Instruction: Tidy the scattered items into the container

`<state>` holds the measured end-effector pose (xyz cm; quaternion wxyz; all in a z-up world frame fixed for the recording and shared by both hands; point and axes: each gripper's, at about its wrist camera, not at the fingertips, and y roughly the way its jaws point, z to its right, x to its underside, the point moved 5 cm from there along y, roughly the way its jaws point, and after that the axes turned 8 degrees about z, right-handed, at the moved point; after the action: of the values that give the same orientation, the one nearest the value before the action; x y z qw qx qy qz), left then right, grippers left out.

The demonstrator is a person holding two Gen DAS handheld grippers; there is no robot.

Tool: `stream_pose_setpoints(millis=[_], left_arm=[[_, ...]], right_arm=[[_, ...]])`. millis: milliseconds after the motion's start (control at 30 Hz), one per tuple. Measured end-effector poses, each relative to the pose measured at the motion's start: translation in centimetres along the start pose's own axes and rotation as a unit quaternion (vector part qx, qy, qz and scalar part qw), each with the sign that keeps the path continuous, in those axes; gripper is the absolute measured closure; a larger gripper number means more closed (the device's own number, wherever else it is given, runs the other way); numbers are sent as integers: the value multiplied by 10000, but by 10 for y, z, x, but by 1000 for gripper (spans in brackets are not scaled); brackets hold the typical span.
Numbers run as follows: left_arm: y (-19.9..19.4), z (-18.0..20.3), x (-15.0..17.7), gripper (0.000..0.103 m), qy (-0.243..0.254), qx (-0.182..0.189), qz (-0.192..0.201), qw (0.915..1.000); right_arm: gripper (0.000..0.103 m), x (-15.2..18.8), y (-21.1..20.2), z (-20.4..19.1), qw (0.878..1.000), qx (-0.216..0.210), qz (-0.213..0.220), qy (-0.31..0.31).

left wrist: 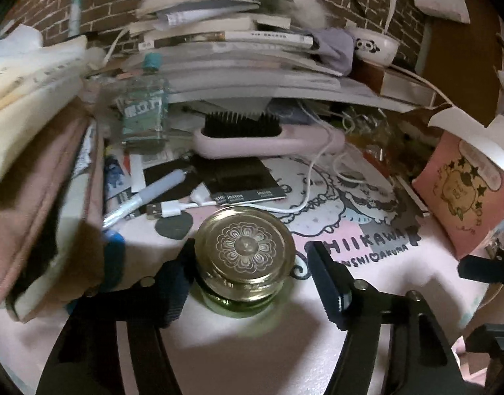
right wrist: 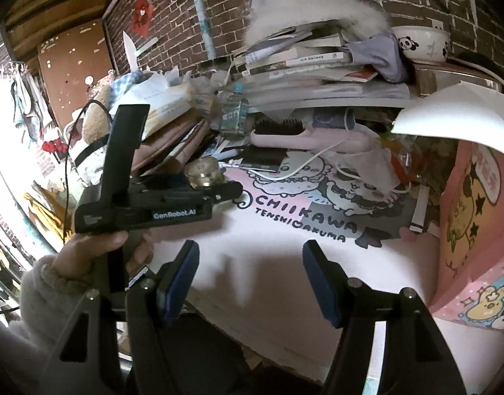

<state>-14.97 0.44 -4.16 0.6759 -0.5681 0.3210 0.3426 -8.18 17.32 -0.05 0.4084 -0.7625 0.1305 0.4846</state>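
A small glass jar [left wrist: 245,247] with a gold flower-embossed lid stands on the pink cartoon desk mat [left wrist: 367,296]. My left gripper [left wrist: 250,245] straddles it: the left pad [left wrist: 176,283] lies against the jar's side, and the right pad [left wrist: 327,283] stands a little off the lid. In the right wrist view the same jar [right wrist: 204,171] shows beyond the left tool, which a hand [right wrist: 110,240] holds. My right gripper [right wrist: 248,256] hovers open over bare mat, with nothing between its fingers. A pink cartoon box [right wrist: 476,214] with a white flap stands at the right.
Behind the jar lie a white pen [left wrist: 153,194], a USB cable [left wrist: 173,209], black film packets [left wrist: 238,181], a pink hairbrush [left wrist: 252,138] and a teal-capped bottle [left wrist: 145,112]. Stacked books [left wrist: 235,59] and a panda bowl [left wrist: 377,46] fill the back. A pink pouch [left wrist: 38,197] crowds the left.
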Motion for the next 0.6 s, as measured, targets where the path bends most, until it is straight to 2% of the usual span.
stream_pose_setpoints(millis=[67,233,600], left_arm=[[0,0,-1,42,-2,-29,-3,10000],[1,0,0,59,147,-214,1,9997],[-1,3,1,60,162,-60,53,9998]], right_arm=[[41,0,0,1,10000,14,4,11],[41,0,-1,3,10000,6,-14,21],[41,3,1,5,9999,-48,-59,124]])
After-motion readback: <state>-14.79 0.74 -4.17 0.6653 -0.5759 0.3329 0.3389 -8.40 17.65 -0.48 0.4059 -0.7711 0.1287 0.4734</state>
